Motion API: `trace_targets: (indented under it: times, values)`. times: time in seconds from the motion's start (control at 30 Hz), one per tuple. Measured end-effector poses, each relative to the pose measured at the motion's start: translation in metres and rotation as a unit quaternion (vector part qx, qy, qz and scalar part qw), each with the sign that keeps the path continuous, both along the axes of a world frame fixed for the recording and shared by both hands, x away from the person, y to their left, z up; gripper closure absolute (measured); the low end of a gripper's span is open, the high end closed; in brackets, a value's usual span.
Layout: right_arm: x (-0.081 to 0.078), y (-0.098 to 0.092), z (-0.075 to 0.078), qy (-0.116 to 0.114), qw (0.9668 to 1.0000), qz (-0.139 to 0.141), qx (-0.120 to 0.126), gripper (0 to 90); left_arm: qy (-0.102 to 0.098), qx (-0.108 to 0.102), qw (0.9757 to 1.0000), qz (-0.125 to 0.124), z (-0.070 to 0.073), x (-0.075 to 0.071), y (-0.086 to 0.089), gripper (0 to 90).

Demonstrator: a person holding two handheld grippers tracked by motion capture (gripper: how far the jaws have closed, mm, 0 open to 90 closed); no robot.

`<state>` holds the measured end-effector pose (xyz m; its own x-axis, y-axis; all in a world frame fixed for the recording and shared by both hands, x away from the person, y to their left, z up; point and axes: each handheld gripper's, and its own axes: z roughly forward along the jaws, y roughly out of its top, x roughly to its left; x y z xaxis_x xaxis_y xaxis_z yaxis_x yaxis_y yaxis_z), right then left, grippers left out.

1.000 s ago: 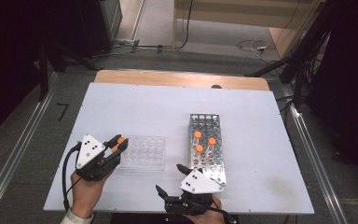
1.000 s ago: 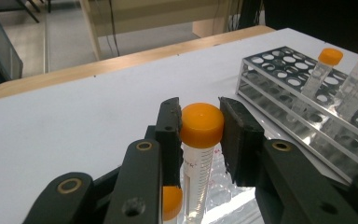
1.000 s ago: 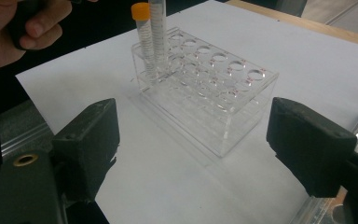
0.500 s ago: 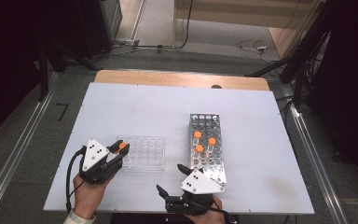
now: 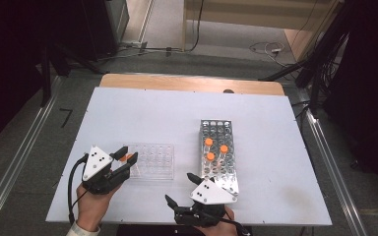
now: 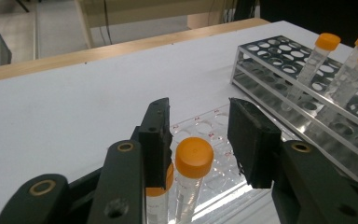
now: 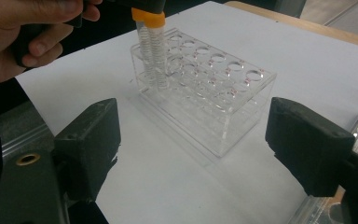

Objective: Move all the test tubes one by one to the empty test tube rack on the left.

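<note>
Your white surface [image 5: 142, 113] carries two racks. The larger, a metal rack [image 5: 219, 155], stands to the right and runs from near to far; three orange-capped tubes [image 5: 209, 142] stand upright in its middle part. The smaller clear rack [image 5: 152, 161] sits left of it, well apart from it, near your left hand [image 5: 92, 209]. Two orange-capped tubes stand in the clear rack's left end; in the left gripper view one tube [image 6: 192, 175] is upright in a hole and a second [image 6: 157, 198] stands just beside it, partly hidden behind a pad.

Your left gripper [image 5: 127, 158] hangs over that left end with its jaws partly apart; they have just been opening, and the upright tube's cap sits between the pads with a gap on its right side. On the other side you cannot tell whether the pad still touches it.

Your right gripper [image 5: 181, 188] waits at the near edge with jaws spread wide and nothing between them, pointed toward the clear rack.
</note>
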<state>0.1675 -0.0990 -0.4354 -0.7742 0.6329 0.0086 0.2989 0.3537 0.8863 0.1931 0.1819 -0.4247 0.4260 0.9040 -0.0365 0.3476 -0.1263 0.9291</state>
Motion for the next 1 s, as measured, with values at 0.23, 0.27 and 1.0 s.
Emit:
trace_targets:
  times: [0.23, 0.27, 1.0]
  values:
    - [0.002, -0.005, 0.002, -0.002, 1.0000, -0.008, 0.004, 16.6, 0.001, -0.019, 0.9998, 0.005, 0.004, -0.003, 0.001, 37.9]
    - [0.002, -0.006, 0.003, -0.002, 0.9999, -0.011, 0.005, 16.6, 0.000, -0.023, 0.9997, 0.008, 0.004, -0.003, 0.001, 33.7]
    - [0.028, -0.046, 0.000, -0.033, 0.9922, -0.119, 0.015, 18.8, -0.004, -0.027, 0.9995, 0.014, 0.007, -0.010, 0.003, 22.5]
